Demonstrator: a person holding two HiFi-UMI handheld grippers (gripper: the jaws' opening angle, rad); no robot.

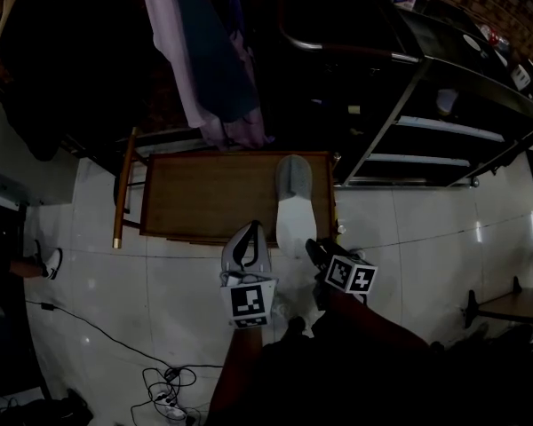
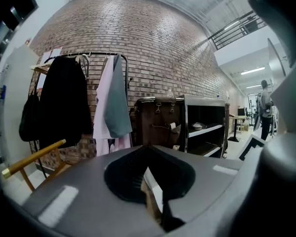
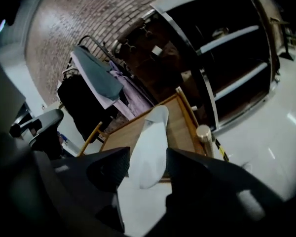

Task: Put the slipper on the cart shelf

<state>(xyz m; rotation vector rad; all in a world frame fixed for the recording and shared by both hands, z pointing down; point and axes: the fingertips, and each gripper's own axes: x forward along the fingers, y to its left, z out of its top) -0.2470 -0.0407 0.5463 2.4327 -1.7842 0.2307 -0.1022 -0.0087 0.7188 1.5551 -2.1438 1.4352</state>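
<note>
gripping a grey slipper (image 1: 245,245), left tool (image 1: 248,272) hovers; pale slipper (image 1: 293,209) overhangs cart shelf (image 1: 204,198).

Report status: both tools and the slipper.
Right tool open. Left tool shut on second slipper. First slipper on shelf, near end overhanging. Nothing blocking.

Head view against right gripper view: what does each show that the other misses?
Only the head view: the left hand-held gripper clamped on a grey slipper, and cables on the floor. Only the right gripper view: the right hand-held gripper, jaws apart, flanking the pale slipper at its heel. Both: that pale slipper on the wooden cart shelf, heel past its front edge, hanging clothes and black shelving.
</note>
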